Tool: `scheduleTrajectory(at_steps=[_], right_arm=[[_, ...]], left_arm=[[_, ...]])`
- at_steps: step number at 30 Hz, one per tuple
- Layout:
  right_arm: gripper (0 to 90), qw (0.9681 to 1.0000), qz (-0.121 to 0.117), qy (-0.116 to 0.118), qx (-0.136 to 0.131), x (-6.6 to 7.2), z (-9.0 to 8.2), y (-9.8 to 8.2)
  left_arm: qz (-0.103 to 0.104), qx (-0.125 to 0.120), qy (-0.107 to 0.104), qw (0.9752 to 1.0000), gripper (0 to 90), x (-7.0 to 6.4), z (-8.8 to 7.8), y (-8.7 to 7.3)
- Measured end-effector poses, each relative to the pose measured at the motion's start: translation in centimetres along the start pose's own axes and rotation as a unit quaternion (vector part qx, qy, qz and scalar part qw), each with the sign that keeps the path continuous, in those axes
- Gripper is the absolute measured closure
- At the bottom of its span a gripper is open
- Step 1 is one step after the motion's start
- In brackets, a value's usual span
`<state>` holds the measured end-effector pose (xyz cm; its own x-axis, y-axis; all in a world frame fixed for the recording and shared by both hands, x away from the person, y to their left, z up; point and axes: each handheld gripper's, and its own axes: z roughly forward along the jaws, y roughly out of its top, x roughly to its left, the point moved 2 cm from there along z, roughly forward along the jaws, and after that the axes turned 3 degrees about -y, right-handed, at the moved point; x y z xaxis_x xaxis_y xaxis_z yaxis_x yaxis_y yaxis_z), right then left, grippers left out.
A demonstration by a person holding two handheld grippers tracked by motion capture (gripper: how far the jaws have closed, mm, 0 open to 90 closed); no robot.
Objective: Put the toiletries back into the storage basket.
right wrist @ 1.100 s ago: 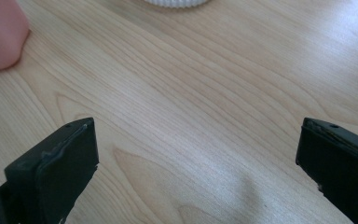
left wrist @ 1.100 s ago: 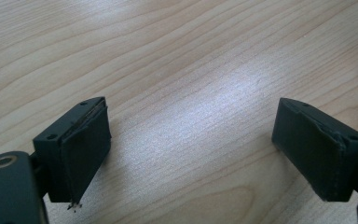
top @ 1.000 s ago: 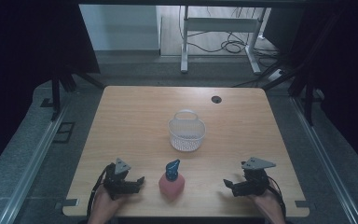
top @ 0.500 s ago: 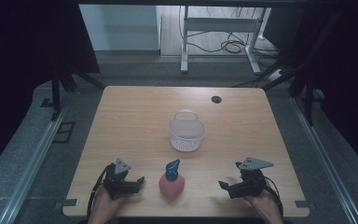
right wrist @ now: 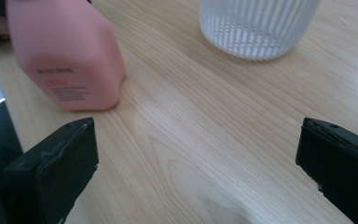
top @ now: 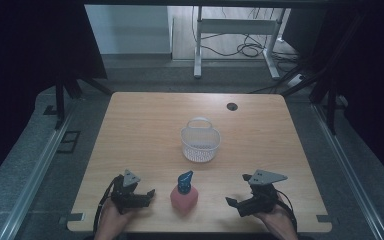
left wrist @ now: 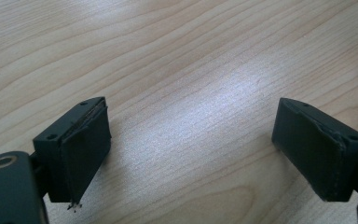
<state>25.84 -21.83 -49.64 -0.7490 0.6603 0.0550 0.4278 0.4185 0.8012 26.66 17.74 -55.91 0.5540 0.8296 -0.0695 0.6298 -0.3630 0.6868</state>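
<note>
While both claws gape, one pink bottle (upright), one basket

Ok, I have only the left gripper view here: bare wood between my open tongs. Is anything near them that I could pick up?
Observer: Yes. In the high view a bottle, pink with a blue cap, stands upright just to the right of the left tongs, not touching them.
Operator: Is there any container on the table?
Observer: A white basket stands farther in, near mid-table, apart from the bottle.
Operator: And the right tongs?
Observer: They are open and hold nothing. Their own view shows the bottle off to the left of the jaws and the basket ahead.
</note>
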Motion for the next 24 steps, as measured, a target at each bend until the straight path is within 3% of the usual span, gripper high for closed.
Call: scheduleTrajectory(at_steps=[13, 24], right_arm=[[0.0, 0.9994, -0.016, 0.032, -0.001, 1.8, 0.4, 1.7], [3.3, 0.9986, -0.030, 0.043, -0.006, 3.2, 0.5, 3.4]], left_arm=[[0.001, 0.000, 0.000, 1.0000, 11.3, 0.0, 0.0, 0.0], [0.001, 0.000, 0.001, 1.0000, 11.3, 0.0, 0.0, 0.0]])
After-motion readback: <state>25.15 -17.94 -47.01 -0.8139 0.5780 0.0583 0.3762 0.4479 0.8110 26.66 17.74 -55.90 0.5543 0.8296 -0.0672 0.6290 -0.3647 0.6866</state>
